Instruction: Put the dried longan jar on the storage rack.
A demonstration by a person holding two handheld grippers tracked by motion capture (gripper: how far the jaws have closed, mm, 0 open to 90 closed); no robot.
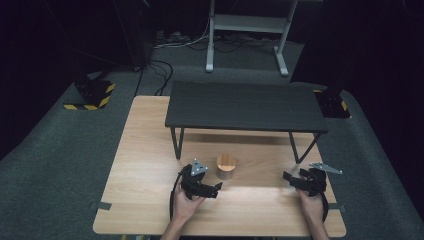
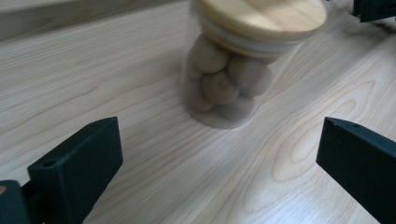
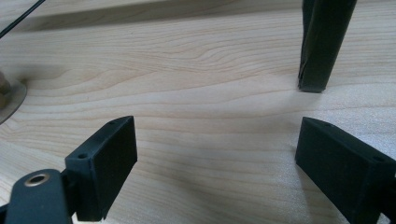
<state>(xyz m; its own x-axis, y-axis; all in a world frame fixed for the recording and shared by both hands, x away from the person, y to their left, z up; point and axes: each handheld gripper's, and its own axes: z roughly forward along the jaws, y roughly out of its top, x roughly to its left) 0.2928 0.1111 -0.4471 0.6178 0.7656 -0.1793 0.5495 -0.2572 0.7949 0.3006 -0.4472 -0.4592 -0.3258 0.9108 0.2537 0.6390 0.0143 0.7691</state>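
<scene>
A clear glass jar (image 1: 225, 166) with a flat wooden lid stands on the wooden table (image 1: 145, 150), just in front of a low black shelf. Through the blurred glass of the jar (image 2: 229, 79) I see several round brown pieces. My left gripper (image 1: 210, 182) sits just left of the jar and a little nearer, open, and in its own view the left gripper (image 2: 219, 163) has bare table between the jaws. My right gripper (image 1: 292, 180) rests open near the table's right front, pointing left. In the right gripper view the right gripper (image 3: 219, 158) holds nothing.
The black shelf (image 1: 245, 105) spans the table's back half on thin black legs; one leg (image 3: 322, 42) stands just ahead of my right gripper. The jar's edge (image 3: 7, 98) shows at far left there. Grey carpet and cables surround the table.
</scene>
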